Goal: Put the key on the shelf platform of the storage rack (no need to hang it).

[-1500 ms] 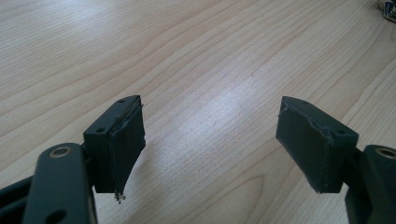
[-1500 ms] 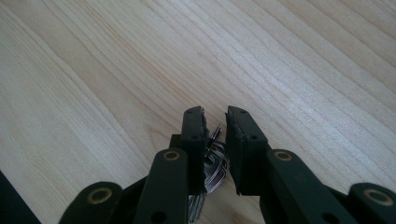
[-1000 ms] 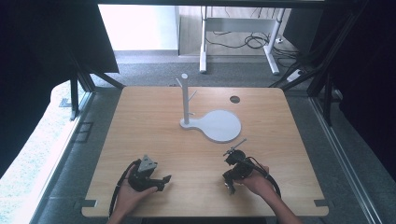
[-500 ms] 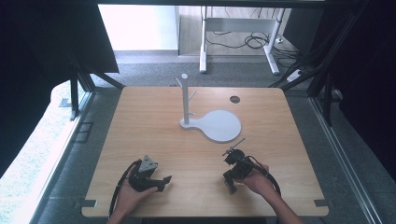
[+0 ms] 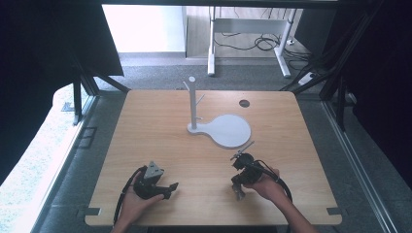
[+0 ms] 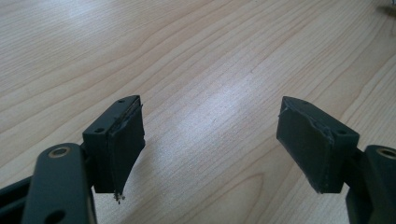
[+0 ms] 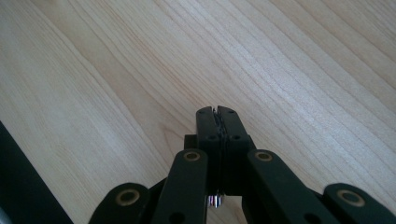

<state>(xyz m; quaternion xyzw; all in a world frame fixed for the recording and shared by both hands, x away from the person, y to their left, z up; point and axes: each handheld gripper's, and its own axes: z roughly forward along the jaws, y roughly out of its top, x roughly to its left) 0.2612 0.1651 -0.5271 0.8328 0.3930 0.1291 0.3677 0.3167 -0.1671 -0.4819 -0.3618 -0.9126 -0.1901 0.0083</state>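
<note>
My left gripper [image 5: 171, 186] rests near the table's front left, held by a hand, its jaws pointing right. In the left gripper view my left gripper [image 6: 210, 144] is open, with bare wood between its black pads [image 6: 123, 144]. My right gripper [image 5: 237, 190] sits at the front right in the other hand, tips aimed at the front edge. The right gripper view shows my right gripper [image 7: 217, 112] shut, pads pressed together with nothing between them. A white stand [image 5: 193, 104] with side pegs rises from a round white base [image 5: 229, 131] at the table's middle.
The wooden table [image 5: 145, 126] has a dark round hole [image 5: 244, 103] at the back right. Cables trail from both grippers toward the front edge. Black frame legs and grey floor flank the table. A desk frame with cables stands beyond the far edge.
Nearly nothing has moved. The right hand and gripper shifted slightly; the left gripper stays where it was.
</note>
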